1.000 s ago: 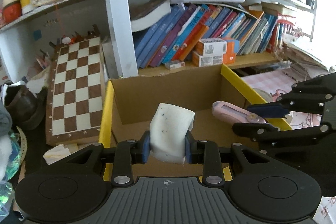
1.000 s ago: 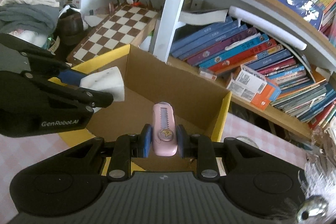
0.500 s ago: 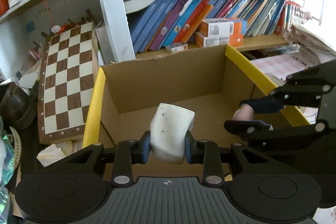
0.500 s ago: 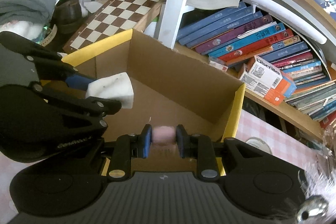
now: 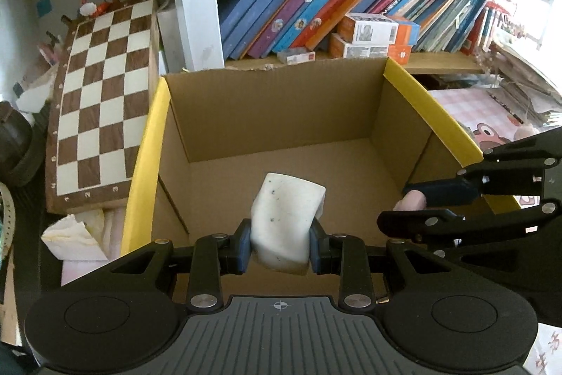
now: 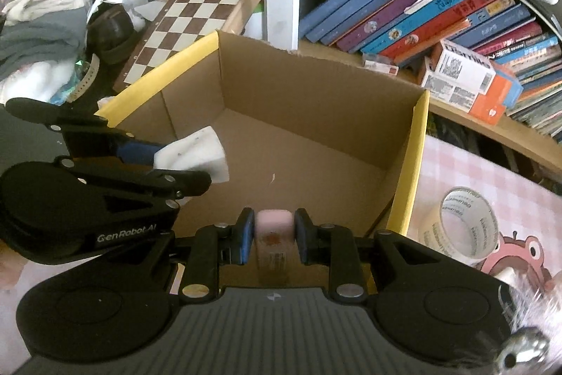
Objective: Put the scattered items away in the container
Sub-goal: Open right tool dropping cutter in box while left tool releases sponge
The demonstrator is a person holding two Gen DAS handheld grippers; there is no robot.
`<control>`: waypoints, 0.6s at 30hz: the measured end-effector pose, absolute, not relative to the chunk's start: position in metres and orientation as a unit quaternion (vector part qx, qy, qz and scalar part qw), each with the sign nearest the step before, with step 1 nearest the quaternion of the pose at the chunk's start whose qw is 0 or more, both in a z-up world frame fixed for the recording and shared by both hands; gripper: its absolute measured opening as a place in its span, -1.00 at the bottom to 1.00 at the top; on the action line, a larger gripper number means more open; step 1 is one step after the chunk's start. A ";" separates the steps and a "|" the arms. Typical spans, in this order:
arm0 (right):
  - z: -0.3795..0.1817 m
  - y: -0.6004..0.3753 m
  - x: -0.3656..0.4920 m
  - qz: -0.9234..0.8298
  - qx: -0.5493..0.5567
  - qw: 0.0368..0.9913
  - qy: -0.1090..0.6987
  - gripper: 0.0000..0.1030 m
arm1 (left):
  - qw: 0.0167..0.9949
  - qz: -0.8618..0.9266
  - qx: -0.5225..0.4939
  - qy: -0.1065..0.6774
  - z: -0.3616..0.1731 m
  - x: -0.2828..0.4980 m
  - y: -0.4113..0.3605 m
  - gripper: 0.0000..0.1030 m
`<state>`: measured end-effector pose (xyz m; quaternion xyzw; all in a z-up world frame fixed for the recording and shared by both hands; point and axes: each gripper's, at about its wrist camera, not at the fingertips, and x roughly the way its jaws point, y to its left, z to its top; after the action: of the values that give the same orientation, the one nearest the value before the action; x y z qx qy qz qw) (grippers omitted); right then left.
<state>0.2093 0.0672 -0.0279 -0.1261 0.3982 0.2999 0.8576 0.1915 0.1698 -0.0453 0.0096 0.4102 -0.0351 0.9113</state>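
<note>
Over the open cardboard box (image 5: 281,115), both grippers point down into its interior. Left gripper (image 5: 281,243): jaws partly closed, pads clamping a white sponge block (image 5: 286,220) above the box floor. Right gripper (image 6: 272,236): jaws closed tight on a pink utility knife (image 6: 274,229), seen end-on. Outside the box, a tape roll (image 6: 467,225) lies on the checked cloth, and a chessboard (image 5: 100,101) leans on the other side.

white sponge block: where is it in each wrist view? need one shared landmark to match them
Left wrist: white sponge block at lower centre, clamped in the left gripper.
Right wrist: at middle left, sticking out of the left gripper.
Shared landmark: chessboard beside the cardboard box.
</note>
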 end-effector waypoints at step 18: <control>-0.028 0.067 0.208 0.300 -0.123 0.855 0.404 -0.46 | 0.907 -0.032 -0.011 0.420 -0.047 0.191 0.175 -0.30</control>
<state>0.2078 0.0672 -0.0279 -0.1228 0.4043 0.2996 0.8554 0.1911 0.1755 -0.0465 -0.0111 0.4204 -0.0319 0.9067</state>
